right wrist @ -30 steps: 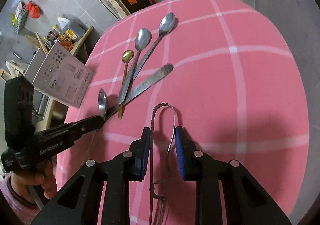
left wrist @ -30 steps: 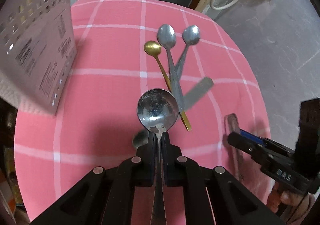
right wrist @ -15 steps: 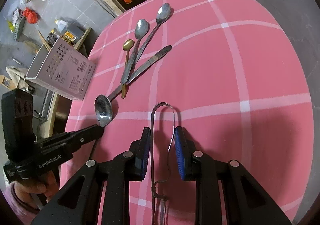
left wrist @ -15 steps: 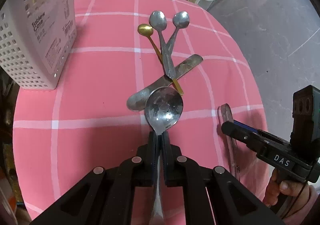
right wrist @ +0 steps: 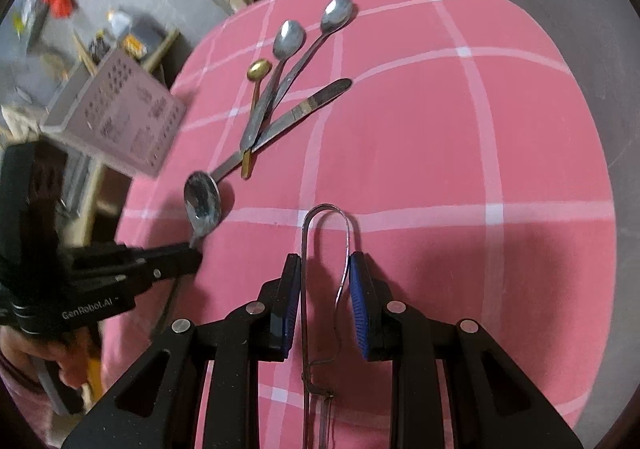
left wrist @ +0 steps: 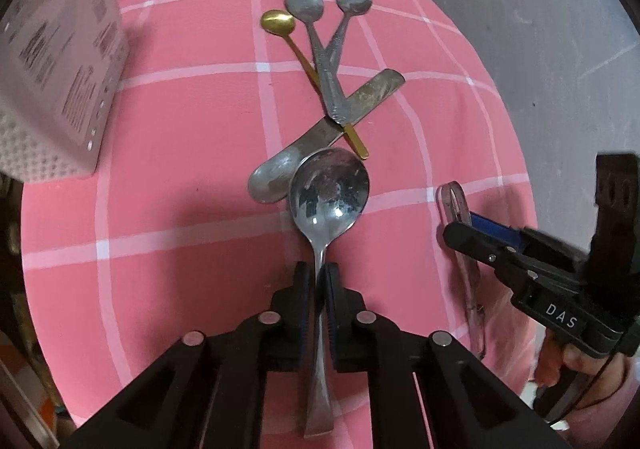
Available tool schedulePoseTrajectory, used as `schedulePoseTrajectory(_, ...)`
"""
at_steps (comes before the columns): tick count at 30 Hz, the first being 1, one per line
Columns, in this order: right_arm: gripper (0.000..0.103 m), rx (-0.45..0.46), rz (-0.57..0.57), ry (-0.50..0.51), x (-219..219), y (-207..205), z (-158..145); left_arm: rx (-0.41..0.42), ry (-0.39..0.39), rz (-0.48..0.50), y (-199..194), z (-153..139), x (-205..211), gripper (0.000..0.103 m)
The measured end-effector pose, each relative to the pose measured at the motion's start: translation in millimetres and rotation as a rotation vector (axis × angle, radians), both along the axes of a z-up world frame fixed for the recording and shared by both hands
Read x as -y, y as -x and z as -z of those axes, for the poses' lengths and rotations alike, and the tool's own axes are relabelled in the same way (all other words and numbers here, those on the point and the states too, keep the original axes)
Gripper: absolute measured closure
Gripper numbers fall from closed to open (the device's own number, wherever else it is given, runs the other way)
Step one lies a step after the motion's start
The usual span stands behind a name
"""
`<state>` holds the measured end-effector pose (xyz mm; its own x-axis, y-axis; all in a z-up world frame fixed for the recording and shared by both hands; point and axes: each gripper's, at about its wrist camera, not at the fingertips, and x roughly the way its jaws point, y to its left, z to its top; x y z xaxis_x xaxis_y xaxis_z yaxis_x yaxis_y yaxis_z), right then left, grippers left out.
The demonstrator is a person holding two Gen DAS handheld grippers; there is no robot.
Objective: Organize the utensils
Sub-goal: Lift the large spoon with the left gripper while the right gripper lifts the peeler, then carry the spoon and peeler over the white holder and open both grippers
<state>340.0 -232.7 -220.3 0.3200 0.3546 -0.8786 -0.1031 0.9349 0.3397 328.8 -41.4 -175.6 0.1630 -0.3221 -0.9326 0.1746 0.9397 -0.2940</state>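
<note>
Each of the 2 cameras sits just behind its own fingers and looks steeply down, close over the pink tablecloth (left wrist: 180,153). Both views share the pile of spoons (left wrist: 328,61) (right wrist: 280,89) ahead of the fingers.

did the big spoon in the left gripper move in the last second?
Yes. In the right wrist view the big spoon swung out from among the pile toward the near edge, shut in the left gripper.
</note>
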Motion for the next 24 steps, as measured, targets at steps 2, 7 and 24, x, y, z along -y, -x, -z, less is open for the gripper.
schedulePoseTrajectory(2, 0.081, -0.003, -0.043, 0.075, -11, -2, -3, 0.005, 0.001, 0.003, 1, 0, 0, 0.098)
schedulePoseTrajectory(7, 0.082, 0.015, -0.045, 0.056, -14, 3, -7, 0.054, 0.108, -0.082, 13, -8, -15, 0.098)
schedulePoseTrajectory(24, 0.082, 0.464, 0.046, -0.19, 6, 45, -116, 0.52, 0.168, -0.141, 51, -124, -54, 0.098)
